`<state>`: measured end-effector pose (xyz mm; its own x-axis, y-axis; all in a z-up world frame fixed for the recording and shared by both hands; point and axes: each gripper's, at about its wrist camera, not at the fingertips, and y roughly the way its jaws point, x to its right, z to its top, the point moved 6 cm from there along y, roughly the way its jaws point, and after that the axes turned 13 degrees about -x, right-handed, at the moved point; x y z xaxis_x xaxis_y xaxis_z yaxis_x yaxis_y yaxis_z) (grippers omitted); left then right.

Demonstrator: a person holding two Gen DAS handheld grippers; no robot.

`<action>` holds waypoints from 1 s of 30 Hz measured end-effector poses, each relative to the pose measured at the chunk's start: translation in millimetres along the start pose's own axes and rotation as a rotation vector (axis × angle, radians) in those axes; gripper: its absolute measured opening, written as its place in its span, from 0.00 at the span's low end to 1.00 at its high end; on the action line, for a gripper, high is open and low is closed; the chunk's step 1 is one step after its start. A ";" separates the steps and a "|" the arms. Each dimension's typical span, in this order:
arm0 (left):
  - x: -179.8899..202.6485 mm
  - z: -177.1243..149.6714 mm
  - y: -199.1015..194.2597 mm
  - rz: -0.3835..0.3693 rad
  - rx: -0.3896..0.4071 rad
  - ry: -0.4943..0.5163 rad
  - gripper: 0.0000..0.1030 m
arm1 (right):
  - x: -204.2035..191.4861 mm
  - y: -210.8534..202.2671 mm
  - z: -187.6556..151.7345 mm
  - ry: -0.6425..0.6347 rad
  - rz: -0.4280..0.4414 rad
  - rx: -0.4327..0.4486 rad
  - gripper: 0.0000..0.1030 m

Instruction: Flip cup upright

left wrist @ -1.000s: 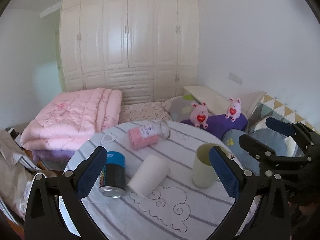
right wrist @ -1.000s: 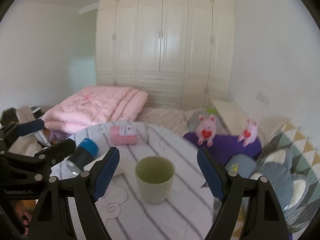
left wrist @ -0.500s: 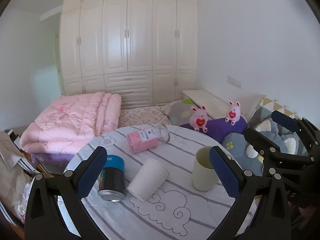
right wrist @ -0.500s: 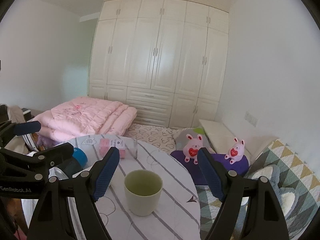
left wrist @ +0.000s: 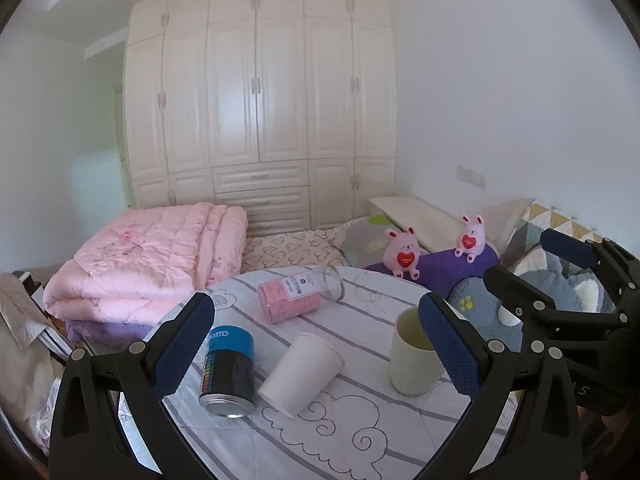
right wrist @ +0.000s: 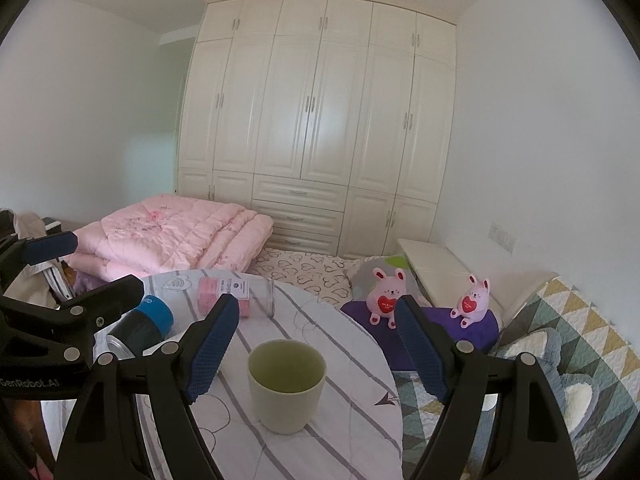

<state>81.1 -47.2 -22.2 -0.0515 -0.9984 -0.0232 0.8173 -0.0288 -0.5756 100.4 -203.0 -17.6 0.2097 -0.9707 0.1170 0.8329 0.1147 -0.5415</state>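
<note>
A pale green cup (right wrist: 286, 384) stands upright on the round striped table (right wrist: 352, 432), in front of my open right gripper (right wrist: 316, 348); it also shows in the left wrist view (left wrist: 412, 360). A white paper cup (left wrist: 300, 372) lies on its side at the table's middle, between the fingers of my open left gripper (left wrist: 316, 344), which is held back above the table. Neither gripper touches anything. The right gripper (left wrist: 560, 264) shows at the right of the left wrist view.
A blue and black can (left wrist: 228, 368) and a glass jar with pink contents (left wrist: 298, 296) lie on their sides on the table. Behind it are a bed with a folded pink quilt (left wrist: 148, 260), two pink plush rabbits (left wrist: 402, 250) and a white wardrobe (left wrist: 260, 100).
Both grippers have drawn back and tilted up, so the table sits lower in both views. The cups, can and jar have not moved.
</note>
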 end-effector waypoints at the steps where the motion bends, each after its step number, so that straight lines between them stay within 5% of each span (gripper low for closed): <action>1: -0.5 0.3 0.6 0.003 -0.003 0.000 1.00 | -0.1 0.0 -0.6 -0.001 0.000 -0.003 0.79; 30: -2.7 -4.3 29.6 0.011 -0.084 -0.002 1.00 | 5.5 22.5 -4.2 0.003 -0.026 -0.067 0.79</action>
<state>102.9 -45.2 -42.7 -0.0413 -0.9988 -0.0280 0.7669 -0.0137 -0.6416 118.2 -206.6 -32.7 0.1866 -0.9739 0.1295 0.8017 0.0748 -0.5930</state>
